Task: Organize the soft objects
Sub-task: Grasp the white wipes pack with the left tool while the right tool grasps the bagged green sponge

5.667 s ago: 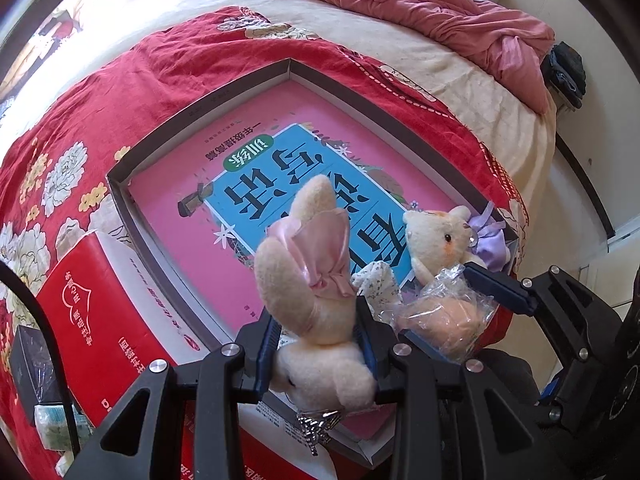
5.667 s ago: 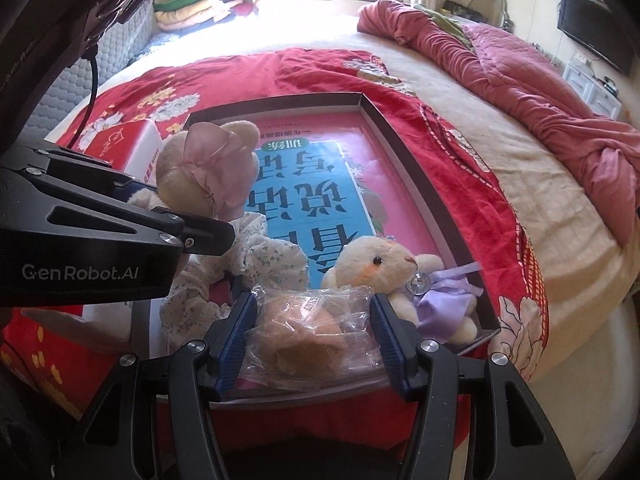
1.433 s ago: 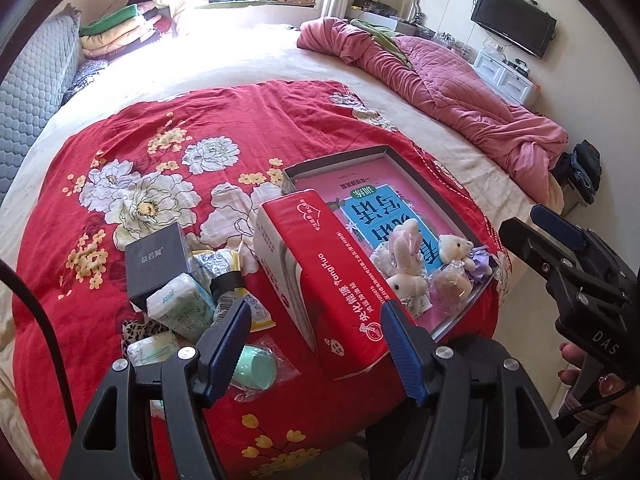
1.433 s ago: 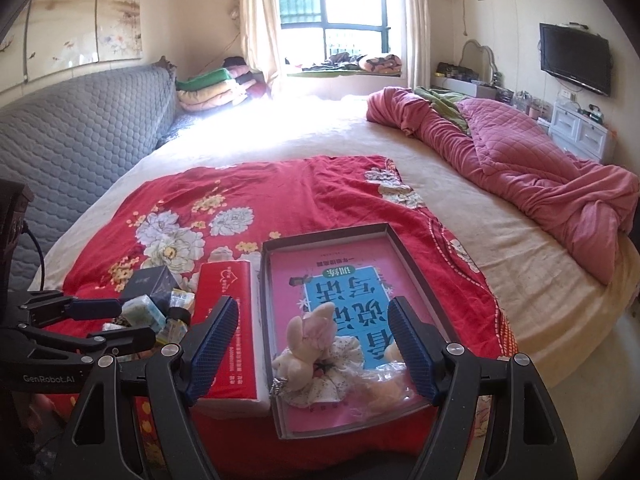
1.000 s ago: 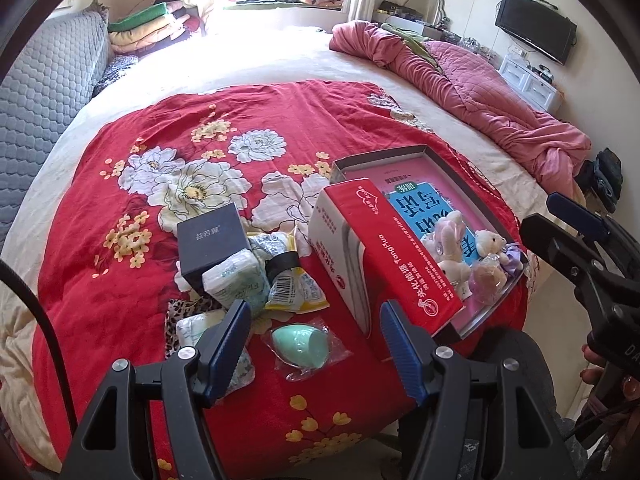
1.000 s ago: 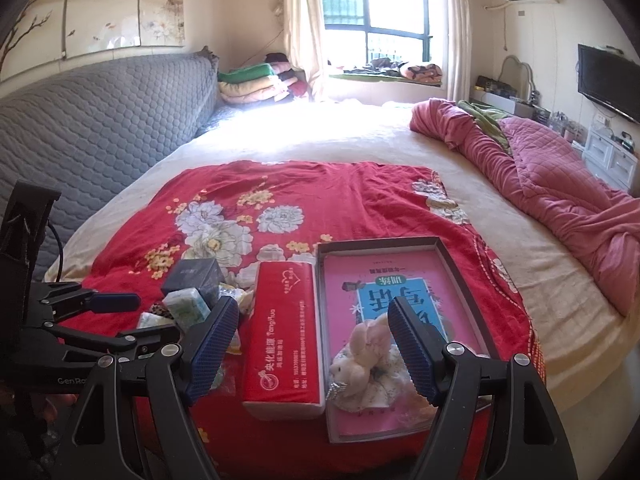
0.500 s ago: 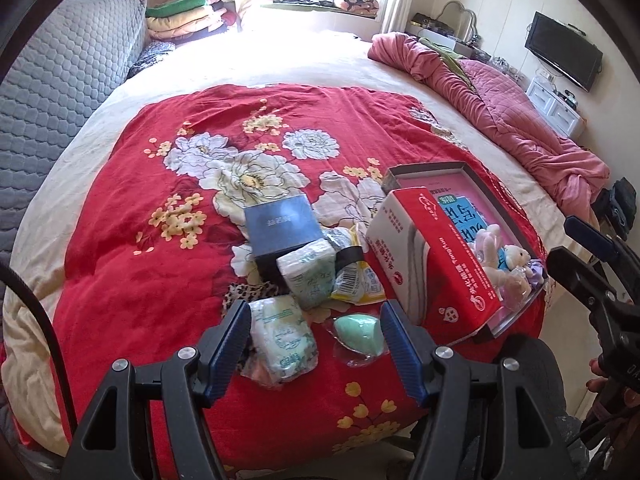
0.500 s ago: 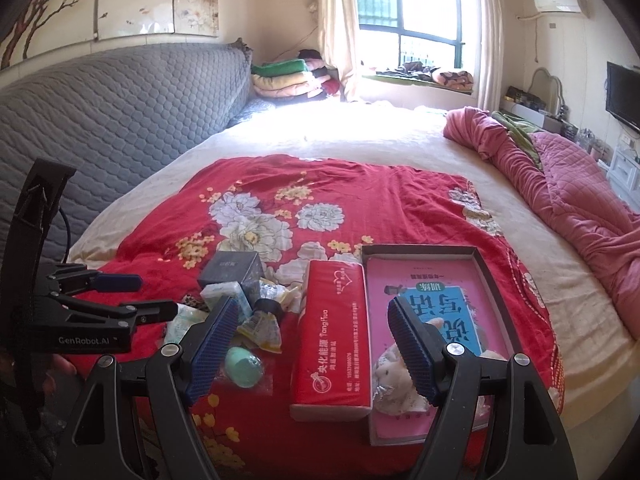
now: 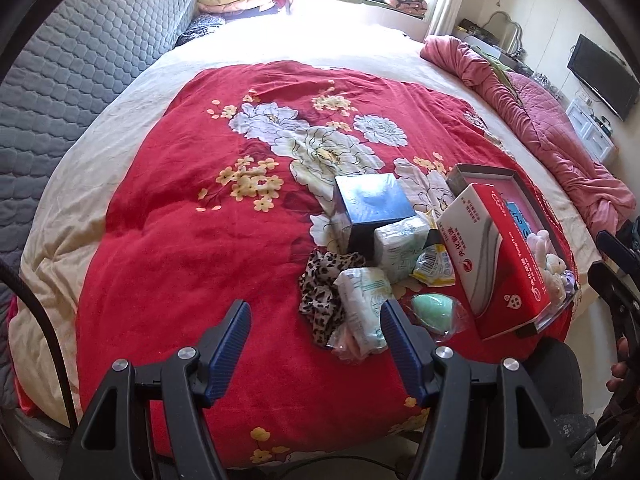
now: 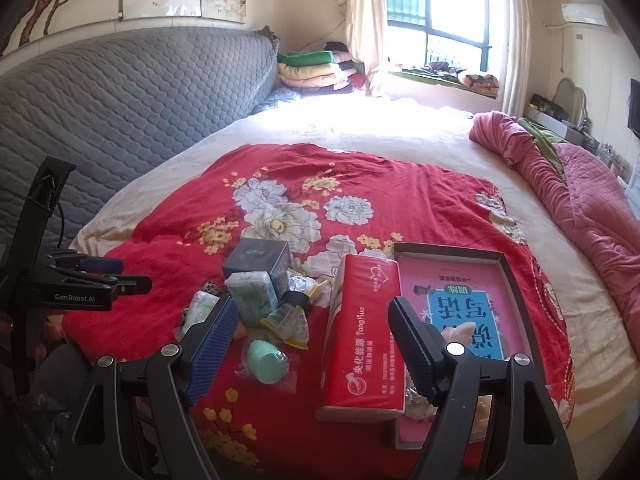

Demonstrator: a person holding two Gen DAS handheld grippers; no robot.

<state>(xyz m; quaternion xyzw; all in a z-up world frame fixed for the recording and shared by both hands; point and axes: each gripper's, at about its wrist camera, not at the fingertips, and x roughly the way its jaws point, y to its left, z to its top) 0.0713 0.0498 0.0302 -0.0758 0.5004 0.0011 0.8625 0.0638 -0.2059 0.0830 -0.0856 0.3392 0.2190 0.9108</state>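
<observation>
Soft packets (image 9: 362, 300) just beyond released left tongs (image 9: 316, 334); right tongs (image 10: 310, 346) likewise gaping, empty.

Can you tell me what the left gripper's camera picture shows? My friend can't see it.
An open, empty left gripper hovers over a red flowered blanket on a bed. Just ahead lies a pile: leopard-print cloth, tissue packs, a dark box, a green sponge and a red tissue box.

Bed (image 9: 100, 216), red floral blanket (image 9: 192, 240), pink quilt (image 9: 560, 136)
</observation>
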